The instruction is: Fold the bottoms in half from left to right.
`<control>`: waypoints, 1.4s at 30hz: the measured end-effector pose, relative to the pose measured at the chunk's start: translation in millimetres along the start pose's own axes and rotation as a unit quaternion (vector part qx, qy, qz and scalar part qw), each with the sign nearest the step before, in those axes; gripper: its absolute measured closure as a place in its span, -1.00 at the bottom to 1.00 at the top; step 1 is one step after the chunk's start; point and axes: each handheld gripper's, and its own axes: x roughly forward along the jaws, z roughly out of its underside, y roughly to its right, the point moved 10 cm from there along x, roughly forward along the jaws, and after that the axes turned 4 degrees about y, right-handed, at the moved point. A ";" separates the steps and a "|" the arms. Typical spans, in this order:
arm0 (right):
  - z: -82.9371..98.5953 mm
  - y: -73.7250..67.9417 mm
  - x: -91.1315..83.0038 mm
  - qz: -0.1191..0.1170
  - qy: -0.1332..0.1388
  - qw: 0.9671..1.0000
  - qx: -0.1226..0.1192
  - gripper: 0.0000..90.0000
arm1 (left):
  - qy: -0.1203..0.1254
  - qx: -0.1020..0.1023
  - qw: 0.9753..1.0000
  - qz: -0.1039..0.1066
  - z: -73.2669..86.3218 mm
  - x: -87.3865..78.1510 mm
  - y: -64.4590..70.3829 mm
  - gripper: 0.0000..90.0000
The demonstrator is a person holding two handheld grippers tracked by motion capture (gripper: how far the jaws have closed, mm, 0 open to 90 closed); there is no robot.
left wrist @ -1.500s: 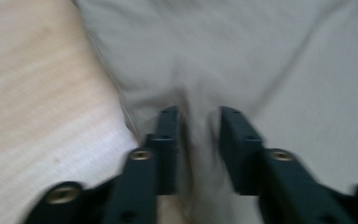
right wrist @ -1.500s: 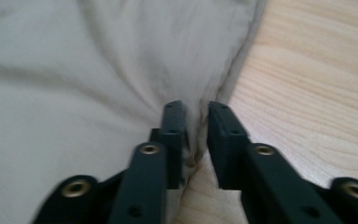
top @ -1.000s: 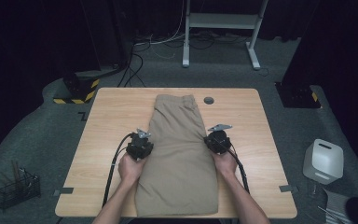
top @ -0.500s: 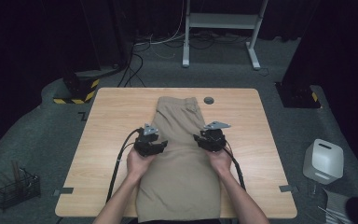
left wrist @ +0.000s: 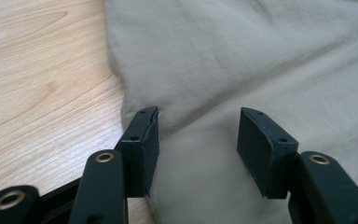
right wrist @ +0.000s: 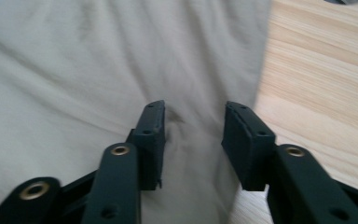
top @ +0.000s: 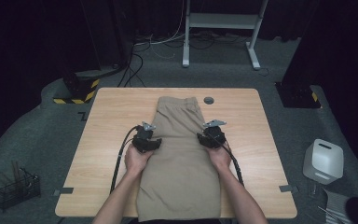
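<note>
A beige folded garment (top: 179,154) lies lengthwise down the middle of the wooden table (top: 107,126), its near end hanging over the front edge. My left gripper (top: 145,139) rests on the garment's left edge; in the left gripper view the gripper (left wrist: 198,133) stands open with cloth (left wrist: 242,60) bunched between the jaws. My right gripper (top: 212,135) sits at the garment's right edge; in the right gripper view the gripper (right wrist: 193,130) is open over the cloth (right wrist: 98,60), right at its border with the bare wood (right wrist: 317,79).
A small dark round disc (top: 209,100) lies on the table beyond the garment's far right corner. Off the table stand a white box (top: 324,161) at right, a wire basket (top: 16,189) at left, and a white stand (top: 221,28) beyond.
Both grippers have moved forward along the garment's edges, away from the person, and slightly inward. The cloth under them has bunched a little.
</note>
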 end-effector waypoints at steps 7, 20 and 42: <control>1.3 2.1 -30.8 -0.008 0.014 1.000 0.004 0.07 | 0.027 0.002 0.999 0.029 -2.6 -26.3 12.1 -0.06; 16.9 -39.3 -72.2 -0.082 0.044 0.996 0.000 -0.04 | 0.037 0.034 0.995 0.083 19.6 -54.0 58.7 -0.13; 56.6 -53.2 -101.6 -0.065 0.035 0.997 -0.039 -0.02 | 0.049 0.040 0.995 0.081 48.6 -79.3 65.9 -0.21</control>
